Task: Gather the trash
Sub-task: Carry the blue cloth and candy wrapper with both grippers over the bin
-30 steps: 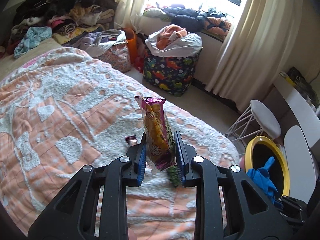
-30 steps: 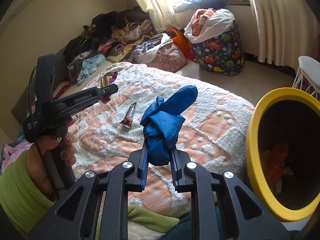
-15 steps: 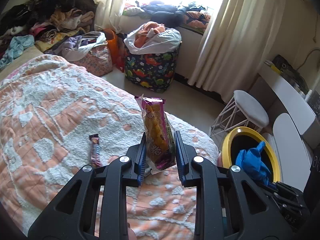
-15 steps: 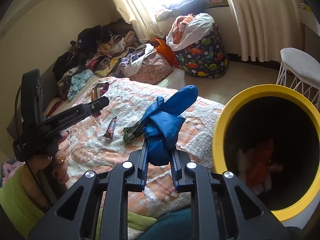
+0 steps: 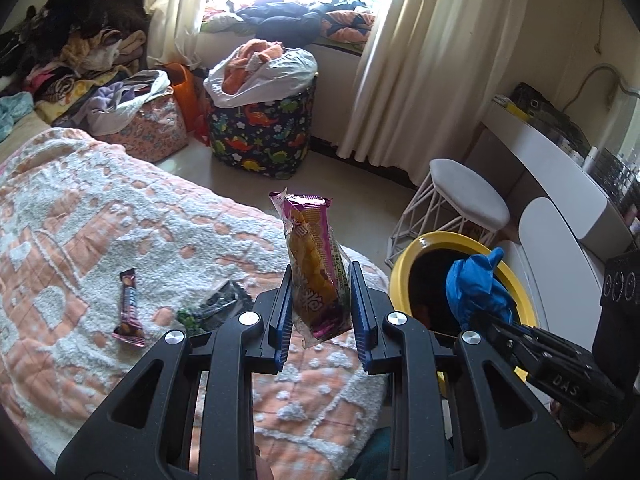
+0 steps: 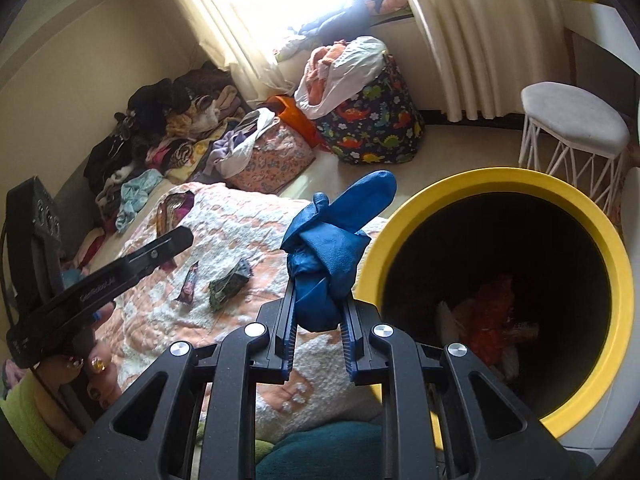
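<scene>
My left gripper (image 5: 320,304) is shut on a purple and yellow snack wrapper (image 5: 314,264), held upright above the bed's corner. My right gripper (image 6: 318,312) is shut on a crumpled blue glove (image 6: 332,248), just left of the yellow-rimmed trash bin (image 6: 616,272). The bin (image 5: 408,260) holds orange and white trash. The glove (image 5: 476,288) also shows over the bin's mouth in the left wrist view. On the bed lie a small purple candy bar wrapper (image 5: 130,306) and a dark green crumpled wrapper (image 5: 218,308); both also show in the right wrist view, candy wrapper (image 6: 188,282), green wrapper (image 6: 228,284).
The bed has an orange and white quilt (image 5: 80,220). A dinosaur-print laundry bag (image 5: 260,128), a pink bag (image 5: 148,124) and clothes piles stand by the window. A white stool (image 5: 460,204) and a white desk (image 5: 560,168) stand beside the bin.
Both grippers have moved right toward the bin with their loads. The blue glove is now closer to the bin's mouth. The candy and green wrappers have not moved.
</scene>
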{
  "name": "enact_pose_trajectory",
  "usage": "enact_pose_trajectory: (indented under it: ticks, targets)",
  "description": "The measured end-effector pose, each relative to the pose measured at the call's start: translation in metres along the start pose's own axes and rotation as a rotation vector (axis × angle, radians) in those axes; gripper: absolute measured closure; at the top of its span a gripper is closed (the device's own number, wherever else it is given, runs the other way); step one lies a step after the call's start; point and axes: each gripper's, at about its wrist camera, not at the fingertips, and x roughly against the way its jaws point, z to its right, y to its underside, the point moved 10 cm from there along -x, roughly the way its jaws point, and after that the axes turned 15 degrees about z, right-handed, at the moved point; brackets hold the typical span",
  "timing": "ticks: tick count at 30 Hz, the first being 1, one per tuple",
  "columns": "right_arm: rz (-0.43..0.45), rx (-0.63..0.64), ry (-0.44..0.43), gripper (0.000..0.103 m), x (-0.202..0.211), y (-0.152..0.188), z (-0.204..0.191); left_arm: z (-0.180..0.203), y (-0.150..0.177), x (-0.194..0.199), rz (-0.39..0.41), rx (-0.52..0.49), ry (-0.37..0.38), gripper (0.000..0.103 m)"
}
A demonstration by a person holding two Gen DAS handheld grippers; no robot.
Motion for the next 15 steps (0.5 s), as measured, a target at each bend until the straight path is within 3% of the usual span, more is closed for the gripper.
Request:
enact_pose_trajectory:
  ticks: [15]
  targets:
    - [0.046,-0.08,0.096,0.085,0.009,-0.013,0.062,0.05,0.016,-0.015,-0.044,-0.058,0.087,0.084]
